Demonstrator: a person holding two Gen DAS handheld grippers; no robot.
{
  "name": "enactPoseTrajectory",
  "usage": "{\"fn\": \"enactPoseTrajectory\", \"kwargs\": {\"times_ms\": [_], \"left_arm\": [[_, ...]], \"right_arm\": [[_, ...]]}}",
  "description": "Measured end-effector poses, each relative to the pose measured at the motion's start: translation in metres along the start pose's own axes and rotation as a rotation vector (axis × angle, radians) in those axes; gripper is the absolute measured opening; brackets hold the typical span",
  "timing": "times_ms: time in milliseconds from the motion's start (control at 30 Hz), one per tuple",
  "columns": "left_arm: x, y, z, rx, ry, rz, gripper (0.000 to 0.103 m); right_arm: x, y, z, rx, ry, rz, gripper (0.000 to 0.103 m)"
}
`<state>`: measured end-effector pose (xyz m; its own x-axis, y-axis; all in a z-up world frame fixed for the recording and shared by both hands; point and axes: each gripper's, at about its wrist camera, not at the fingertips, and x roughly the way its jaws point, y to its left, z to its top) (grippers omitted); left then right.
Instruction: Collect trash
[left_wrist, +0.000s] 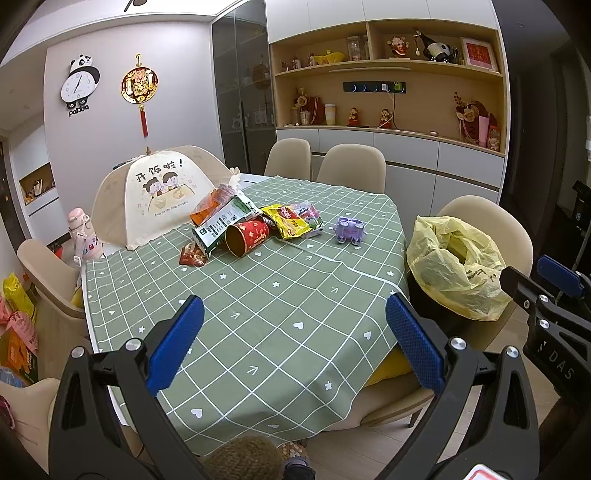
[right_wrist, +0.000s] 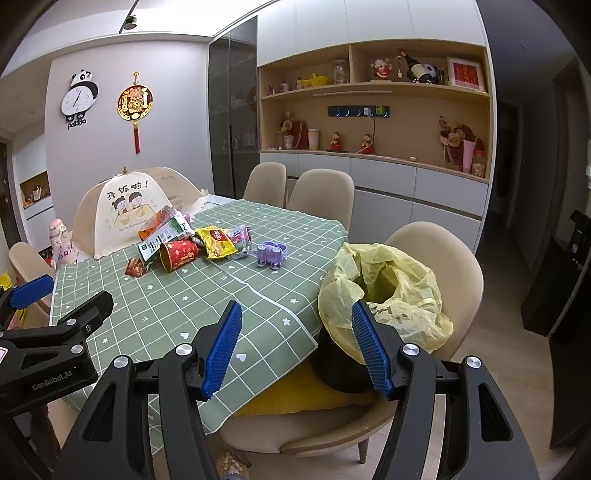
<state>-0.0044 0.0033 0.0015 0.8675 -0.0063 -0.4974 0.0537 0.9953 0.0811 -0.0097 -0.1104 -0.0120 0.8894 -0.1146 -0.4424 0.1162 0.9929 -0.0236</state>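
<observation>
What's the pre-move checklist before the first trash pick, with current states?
1. Left hand-held gripper open and empty: ok.
2. Right hand-held gripper open and empty: ok.
3. Yellow trash bag mouth open on the chair: ok.
4. Trash pile reachable from the top: red paper cup, milk carton and yellow snack wrapper unobstructed: ok.
5. Purple toy clear of the pile: ok.
6. Room left in the bag: cannot tell.

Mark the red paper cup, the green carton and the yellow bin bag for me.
red paper cup (left_wrist: 248, 237), left wrist view, on its printed side wall.
green carton (left_wrist: 221, 223), left wrist view, on its long printed face.
yellow bin bag (right_wrist: 406, 291), right wrist view, on its crumpled right wall.
</observation>
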Motion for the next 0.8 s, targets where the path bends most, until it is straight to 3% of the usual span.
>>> {"fn": "enactPoseTrajectory", "kwargs": {"times_ms": [800], "left_arm": [[-0.004, 0.011, -0.005, -0.012, 0.000, -0.011, 0.095]], "right_arm": [[-0.001, -0.001, -0.002, 0.001, 0.001, 0.000, 0.059]]}}
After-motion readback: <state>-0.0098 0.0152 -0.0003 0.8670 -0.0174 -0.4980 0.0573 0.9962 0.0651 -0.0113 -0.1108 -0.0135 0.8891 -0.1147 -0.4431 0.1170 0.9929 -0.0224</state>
